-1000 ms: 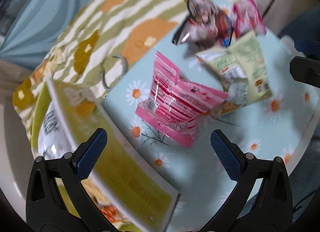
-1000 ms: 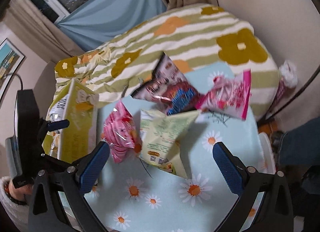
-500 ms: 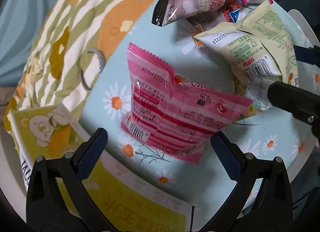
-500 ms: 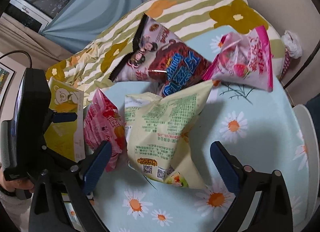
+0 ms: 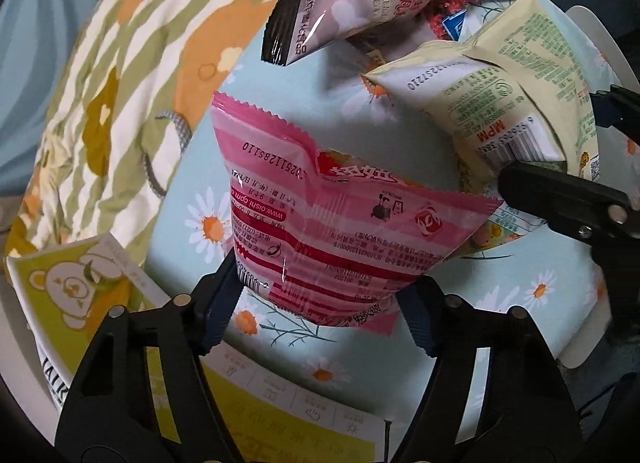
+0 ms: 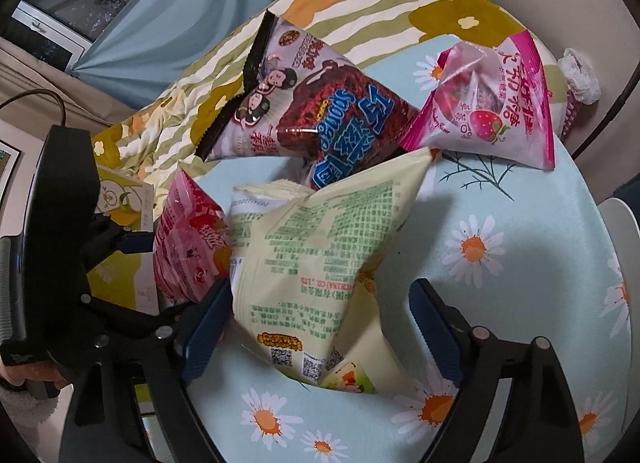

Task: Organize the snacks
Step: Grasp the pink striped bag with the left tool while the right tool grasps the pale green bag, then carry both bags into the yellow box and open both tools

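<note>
Pink striped packet [image 5: 344, 239], print upside down: date code "0251128S110" and web address "www.oishi.com". At two o'clock from it, the pale yellow packet [image 5: 516, 103] shows "MPM" in red by its barcode, upside down too. Right wrist view: same yellow packet [image 6: 320, 263] reads "(CHINA) CO., LTD." At twelve o'clock, the brown packet [image 6: 332, 119] says "Sponge" in blue.

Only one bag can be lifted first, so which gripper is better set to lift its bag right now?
Left: the left gripper pinches the pink bag on both sides, having just closed; the right gripper touches the yellow bag on one side only.
</note>
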A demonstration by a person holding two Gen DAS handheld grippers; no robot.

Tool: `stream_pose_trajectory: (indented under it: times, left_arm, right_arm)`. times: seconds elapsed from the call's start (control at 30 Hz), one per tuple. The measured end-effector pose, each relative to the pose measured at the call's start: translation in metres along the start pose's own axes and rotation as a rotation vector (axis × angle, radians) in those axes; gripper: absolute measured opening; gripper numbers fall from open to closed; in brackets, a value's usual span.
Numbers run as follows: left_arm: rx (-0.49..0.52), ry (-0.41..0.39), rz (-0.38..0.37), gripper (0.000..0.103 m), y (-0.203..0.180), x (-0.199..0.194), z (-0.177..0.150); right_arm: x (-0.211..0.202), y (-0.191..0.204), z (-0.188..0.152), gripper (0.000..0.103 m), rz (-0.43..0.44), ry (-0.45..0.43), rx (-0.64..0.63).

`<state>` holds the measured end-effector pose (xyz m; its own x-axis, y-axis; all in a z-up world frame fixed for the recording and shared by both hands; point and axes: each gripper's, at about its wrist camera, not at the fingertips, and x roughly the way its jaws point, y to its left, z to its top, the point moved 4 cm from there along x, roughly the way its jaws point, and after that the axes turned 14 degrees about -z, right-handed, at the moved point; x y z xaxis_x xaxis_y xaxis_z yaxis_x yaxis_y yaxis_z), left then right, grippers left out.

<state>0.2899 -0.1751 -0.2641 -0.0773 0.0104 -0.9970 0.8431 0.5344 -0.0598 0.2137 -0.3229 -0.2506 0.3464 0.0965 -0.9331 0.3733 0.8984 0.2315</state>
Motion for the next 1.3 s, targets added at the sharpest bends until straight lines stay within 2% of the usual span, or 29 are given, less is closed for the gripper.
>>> stream_pose_trajectory:
  times: [0.1,0.23,0.43,0.5,0.57,0.7,0.97,1.13,1.3]
  left_arm:
    - [-0.002,-0.007,-0.009,0.069,-0.004,-0.001,-0.003]
    - [-0.019,-0.007,-0.018,0.069,-0.009,-0.001,-0.008]
    - [-0.098,-0.018,-0.026,0.069,-0.012,-0.001,-0.018]
    - [-0.128,-0.026,-0.023,0.069,-0.013,-0.001,-0.023]
    - [-0.154,-0.042,-0.014,0.069,-0.014,-0.003,-0.026]
    - [-0.22,-0.085,-0.021,0.069,-0.017,-0.01,-0.032]
    - [-0.303,-0.188,-0.029,0.069,-0.038,-0.033,-0.037]
    - [-0.354,-0.27,0.01,0.069,-0.052,-0.06,-0.045]
    - [-0.429,-0.38,-0.001,0.069,-0.059,-0.095,-0.054]
  right_arm:
    - [0.002,0.001,-0.002,0.078,-0.006,0.007,-0.012]
    - [0.005,0.002,-0.005,0.078,0.004,0.013,-0.023]
    - [0.01,0.007,-0.007,0.072,0.025,0.022,-0.06]
    - [0.011,0.009,-0.007,0.063,0.039,0.027,-0.074]
    - [0.011,0.011,-0.007,0.059,0.045,0.029,-0.098]
    - [0.002,0.006,-0.008,0.055,0.05,0.012,-0.124]
    - [-0.039,-0.005,-0.006,0.053,0.045,-0.047,-0.199]
    - [-0.07,-0.012,0.002,0.053,0.036,-0.091,-0.266]
    - [-0.098,-0.009,0.014,0.053,0.044,-0.135,-0.33]
